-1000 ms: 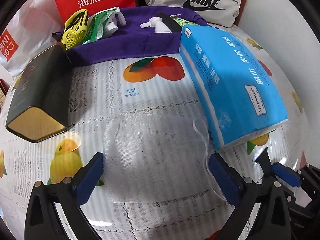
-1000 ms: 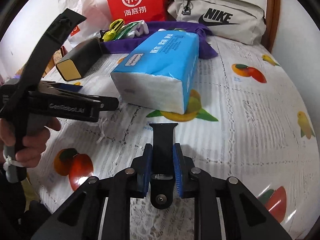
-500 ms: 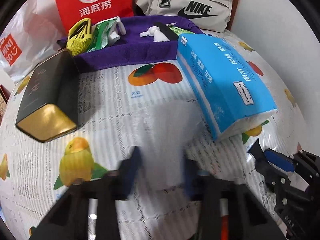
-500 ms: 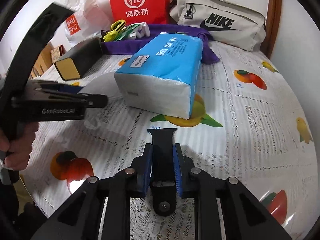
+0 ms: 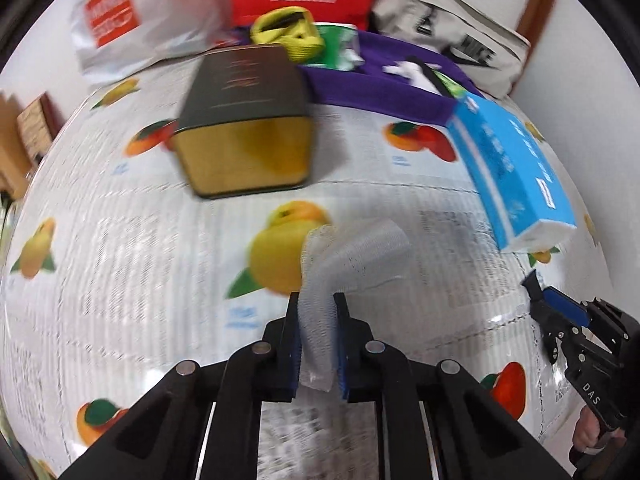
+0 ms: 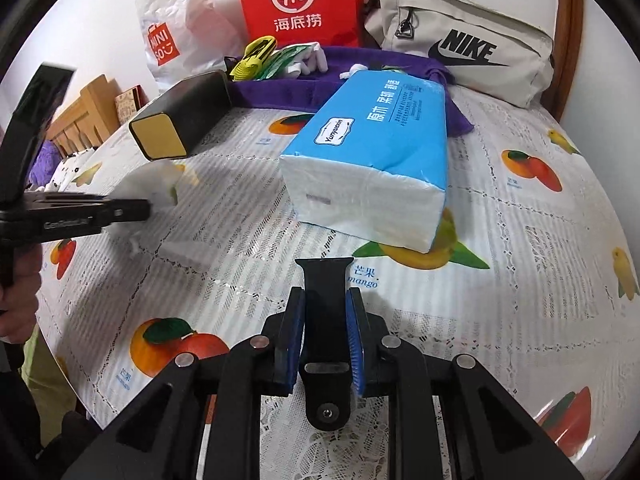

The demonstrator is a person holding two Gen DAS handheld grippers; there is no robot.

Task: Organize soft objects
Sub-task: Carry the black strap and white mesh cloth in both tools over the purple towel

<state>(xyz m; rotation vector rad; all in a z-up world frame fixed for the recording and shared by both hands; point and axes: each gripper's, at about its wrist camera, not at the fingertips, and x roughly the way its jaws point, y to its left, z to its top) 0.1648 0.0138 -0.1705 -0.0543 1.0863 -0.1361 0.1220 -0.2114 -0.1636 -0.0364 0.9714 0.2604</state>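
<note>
A piece of white gauze [image 5: 352, 252] is pinched between the closed jaws of the left gripper [image 5: 318, 336] and held above the tablecloth [image 5: 140, 280], near the black box [image 5: 244, 120]. A black strap [image 6: 326, 300] is clamped in the right gripper [image 6: 325, 344], near the blue tissue pack [image 6: 376, 152].

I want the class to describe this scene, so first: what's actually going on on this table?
A person is working with a handheld gripper in each hand over a fruit-print tablecloth. The left gripper is shut on a piece of white mesh cloth, lifting it near the black-and-gold box. The right gripper is clamped on a black strap. A blue tissue pack lies in the middle, and a purple tray of small items sits at the back.
</note>
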